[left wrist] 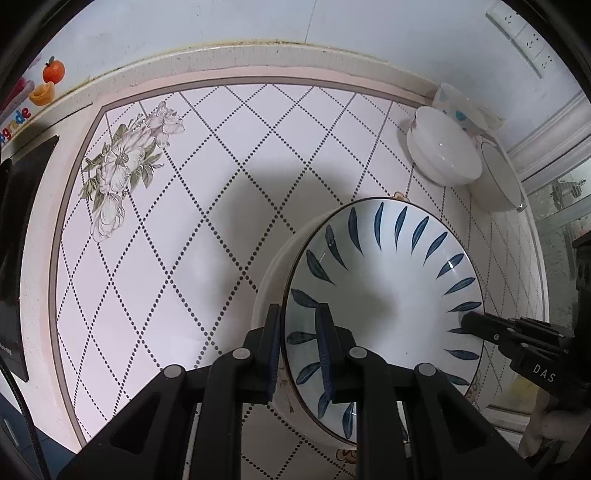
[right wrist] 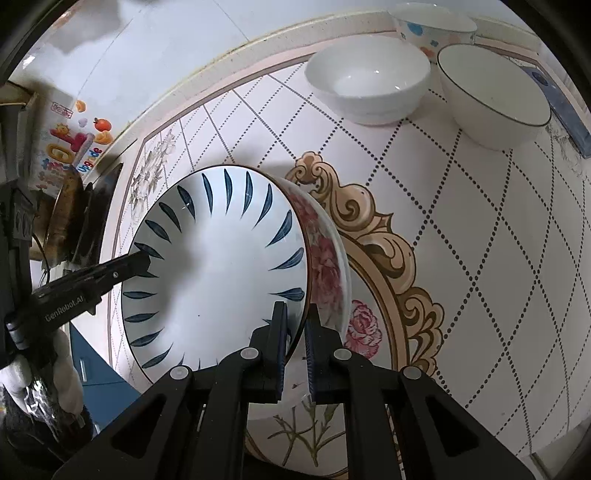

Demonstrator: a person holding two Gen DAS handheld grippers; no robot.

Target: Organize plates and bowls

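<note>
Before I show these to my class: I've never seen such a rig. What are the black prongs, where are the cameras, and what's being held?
The black prongs are hand-held two-finger grippers, each with a fisheye camera looking along its fingers. The left gripper and the right gripper are both shut on opposite rims of a blue-leaf-patterned bowl, flowered outside, above the patterned tabletop. Further back stand a plain white bowl, a dark-rimmed white bowl and a blue-dotted bowl.

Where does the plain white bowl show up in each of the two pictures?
Left wrist view: the plain white bowl sits upper right, near the counter's back edge.
Right wrist view: the bowl sits at top, right of centre.
Shared landmark: the dark-rimmed bowl beside it.
</note>
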